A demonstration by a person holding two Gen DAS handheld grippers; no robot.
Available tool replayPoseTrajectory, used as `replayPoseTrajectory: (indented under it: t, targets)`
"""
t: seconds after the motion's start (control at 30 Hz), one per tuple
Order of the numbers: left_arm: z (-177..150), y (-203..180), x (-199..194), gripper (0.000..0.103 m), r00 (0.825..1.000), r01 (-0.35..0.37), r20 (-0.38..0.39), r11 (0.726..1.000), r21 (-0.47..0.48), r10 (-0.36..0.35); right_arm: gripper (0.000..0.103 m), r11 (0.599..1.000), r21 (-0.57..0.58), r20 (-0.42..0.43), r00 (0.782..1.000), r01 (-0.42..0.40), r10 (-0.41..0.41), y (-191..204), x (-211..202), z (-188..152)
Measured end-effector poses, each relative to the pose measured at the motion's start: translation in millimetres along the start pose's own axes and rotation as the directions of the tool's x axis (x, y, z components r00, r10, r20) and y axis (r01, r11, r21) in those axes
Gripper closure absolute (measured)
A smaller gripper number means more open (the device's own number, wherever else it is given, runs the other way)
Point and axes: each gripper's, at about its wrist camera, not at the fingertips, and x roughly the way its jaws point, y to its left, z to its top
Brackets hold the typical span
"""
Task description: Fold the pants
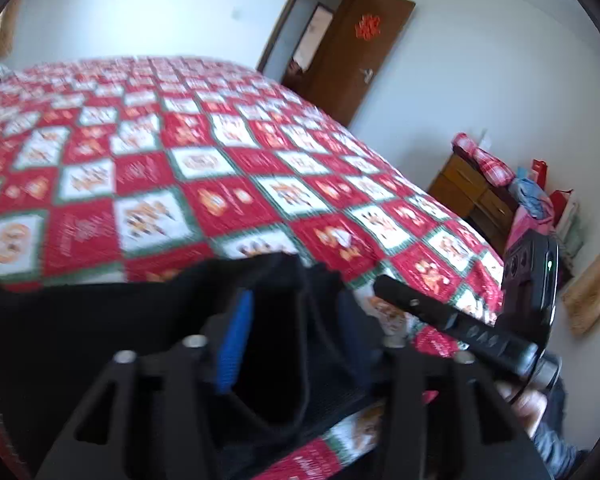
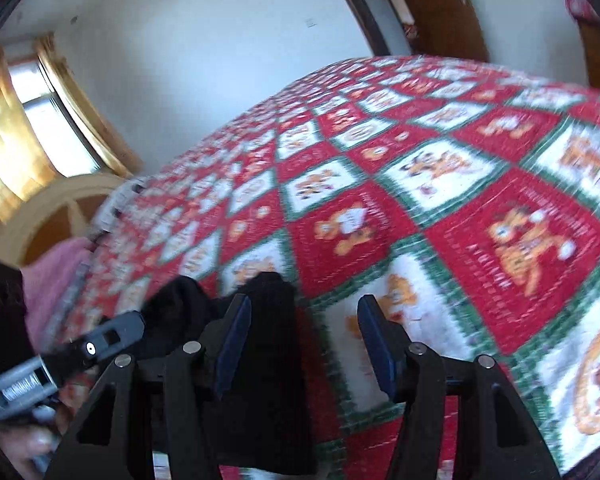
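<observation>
The black pants (image 1: 80,332) hang bunched in front of the left wrist camera, above the red, white and green patchwork bed cover (image 1: 220,152). My left gripper (image 1: 296,328) has black cloth filling the gap between its blue pads, which stand apart; I cannot tell whether it clamps the cloth. In the right wrist view my right gripper (image 2: 304,344) is open, its pads wide apart; a fold of the pants (image 2: 268,340) lies against the left pad (image 2: 232,344). The right gripper's body also shows in the left wrist view (image 1: 452,320).
The bed (image 2: 460,200) fills both views. A brown door (image 1: 356,52) stands open at the back. A wooden dresser (image 1: 468,188) piled with clothes and bags stands by the right wall. A window with yellow curtains (image 2: 16,136) and a pink cloth (image 2: 52,280) are at left.
</observation>
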Motion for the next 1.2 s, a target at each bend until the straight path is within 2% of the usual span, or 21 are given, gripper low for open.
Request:
replayPoseTrajectory:
  t: [0.1, 0.23, 0.3, 0.4, 0.53, 0.6, 0.67, 0.7, 0.73, 0.8, 0.83, 0.9, 0.93, 1.0, 1.03, 1.1, 1.13, 1.2]
  targets:
    - [-5, 13, -21, 0.034, 0.997, -0.040, 0.059, 0.999, -0.003, 0.040, 0.046, 0.992, 0.039, -0.024, 0.992, -0.122, 0.123, 2, 2, -1]
    - [-12, 37, -40, 0.024, 0.985, -0.104, 0.133, 0.994, -0.036, 0.108, 0.046, 0.985, 0.040, -0.087, 0.981, -0.169, 0.172, 11, 14, -9]
    - [-17, 49, -39, 0.023, 0.984, -0.118, 0.131, 0.991, -0.061, 0.125, 0.046, 0.980, 0.035, -0.112, 0.973, -0.198, 0.201, 18, 17, -13]
    - [-27, 61, -28, 0.023, 0.988, -0.118, 0.089, 0.987, -0.107, 0.127, 0.045, 0.984, 0.000, -0.137, 0.975, -0.176, 0.174, 27, 22, -18]
    - [-37, 56, -20, 0.023, 0.985, -0.155, 0.064, 0.985, -0.069, 0.160, 0.032, 0.974, 0.043, -0.157, 0.961, -0.222, 0.226, 24, 23, -19]
    - [-38, 59, -24, 0.023, 0.980, -0.177, 0.082, 0.983, -0.056, 0.181, 0.032, 0.974, 0.023, -0.176, 0.958, -0.227, 0.227, 30, 24, -21]
    - [-40, 64, -32, 0.022, 0.966, -0.233, 0.101, 0.972, -0.042, 0.236, 0.031, 0.972, -0.007, -0.204, 0.952, -0.236, 0.230, 36, 26, -24]
    - [-42, 68, -36, 0.016, 0.942, -0.312, 0.116, 0.949, -0.030, 0.314, 0.031, 0.971, -0.018, -0.215, 0.950, -0.237, 0.228, 38, 28, -26]
    - [-44, 72, -39, 0.007, 0.924, -0.362, 0.125, 0.932, -0.025, 0.362, 0.032, 0.972, -0.035, -0.228, 0.949, -0.231, 0.218, 41, 29, -29]
    - [-51, 87, -46, 0.003, 0.887, -0.439, 0.143, 0.898, -0.035, 0.439, 0.032, 0.977, -0.076, -0.235, 0.956, -0.200, 0.178, 45, 32, -34]
    - [-54, 94, -48, 0.003, 0.880, -0.451, 0.139, 0.891, -0.048, 0.453, 0.032, 0.977, -0.098, -0.235, 0.958, -0.191, 0.164, 48, 33, -35]
    - [-62, 112, -52, 0.003, 0.878, -0.454, 0.115, 0.885, -0.105, 0.464, 0.032, 0.976, -0.129, -0.242, 0.960, -0.178, 0.143, 51, 36, -36]
    - [-64, 119, -54, 0.003, 0.879, -0.451, 0.104, 0.883, -0.134, 0.465, 0.035, 0.975, -0.138, -0.241, 0.961, -0.173, 0.136, 52, 36, -37]
    - [-69, 132, -55, 0.003, 0.885, -0.436, 0.086, 0.880, -0.189, 0.457, 0.049, 0.975, -0.141, -0.250, 0.960, -0.169, 0.130, 52, 37, -38]
    - [-70, 135, -54, 0.003, 0.884, -0.437, 0.082, 0.876, -0.203, 0.460, 0.059, 0.976, -0.134, -0.261, 0.956, -0.174, 0.134, 51, 39, -38]
    - [-70, 134, -54, 0.003, 0.883, -0.437, 0.086, 0.875, -0.209, 0.462, 0.067, 0.976, -0.119, -0.280, 0.949, -0.185, 0.146, 50, 41, -39]
    - [-70, 134, -54, 0.003, 0.882, -0.438, 0.090, 0.875, -0.207, 0.463, 0.077, 0.975, -0.115, -0.284, 0.947, -0.192, 0.154, 50, 41, -39]
    - [-70, 130, -53, 0.003, 0.882, -0.438, 0.096, 0.878, -0.193, 0.461, 0.082, 0.973, -0.102, -0.283, 0.943, -0.209, 0.173, 51, 40, -38]
